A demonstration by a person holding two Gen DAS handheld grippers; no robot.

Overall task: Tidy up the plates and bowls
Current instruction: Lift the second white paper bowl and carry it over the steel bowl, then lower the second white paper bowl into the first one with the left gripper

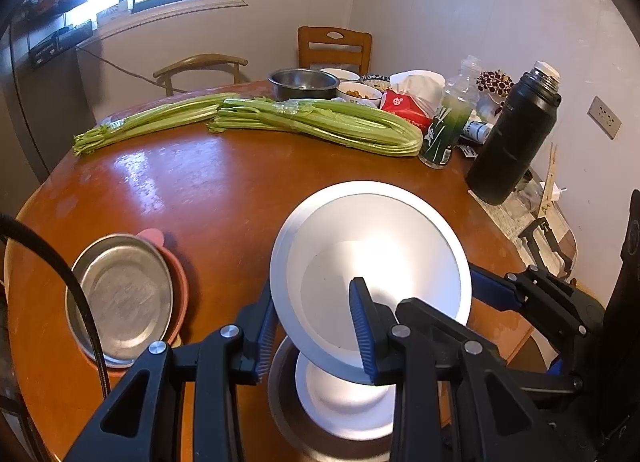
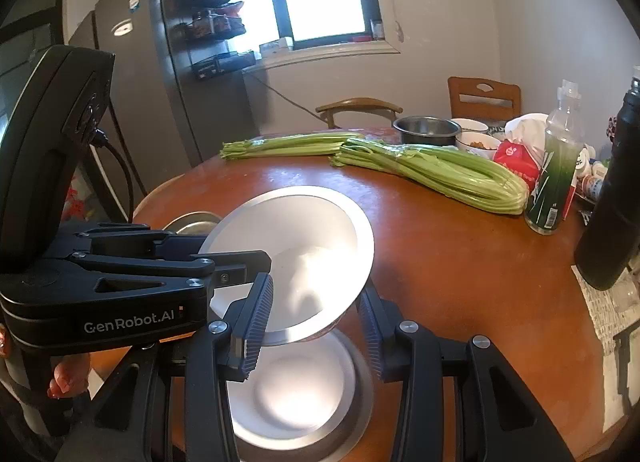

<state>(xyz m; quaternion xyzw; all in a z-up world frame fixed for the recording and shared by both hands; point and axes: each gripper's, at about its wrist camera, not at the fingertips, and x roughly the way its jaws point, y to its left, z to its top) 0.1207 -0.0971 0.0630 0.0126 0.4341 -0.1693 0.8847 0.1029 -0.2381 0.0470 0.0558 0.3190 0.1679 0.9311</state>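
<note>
A large white plate (image 1: 372,258) is held tilted above the round wooden table (image 1: 208,181). My left gripper (image 1: 316,326) is shut on its near rim, and my right gripper (image 2: 312,322) is shut on its opposite rim; the plate also shows in the right wrist view (image 2: 296,246). Under it a smaller white plate (image 1: 344,406) lies inside a steel dish (image 1: 284,418), seen too in the right wrist view (image 2: 292,394). A steel plate (image 1: 120,294) rests on a pink plate (image 1: 178,286) at the left.
Two celery bunches (image 1: 320,121) lie across the table's far half. Behind them stand a steel bowl (image 1: 304,81), small white bowls (image 1: 358,93), a red tissue pack (image 1: 408,105), a green bottle (image 1: 444,129) and a black thermos (image 1: 516,137). Two chairs (image 1: 334,47) stand beyond.
</note>
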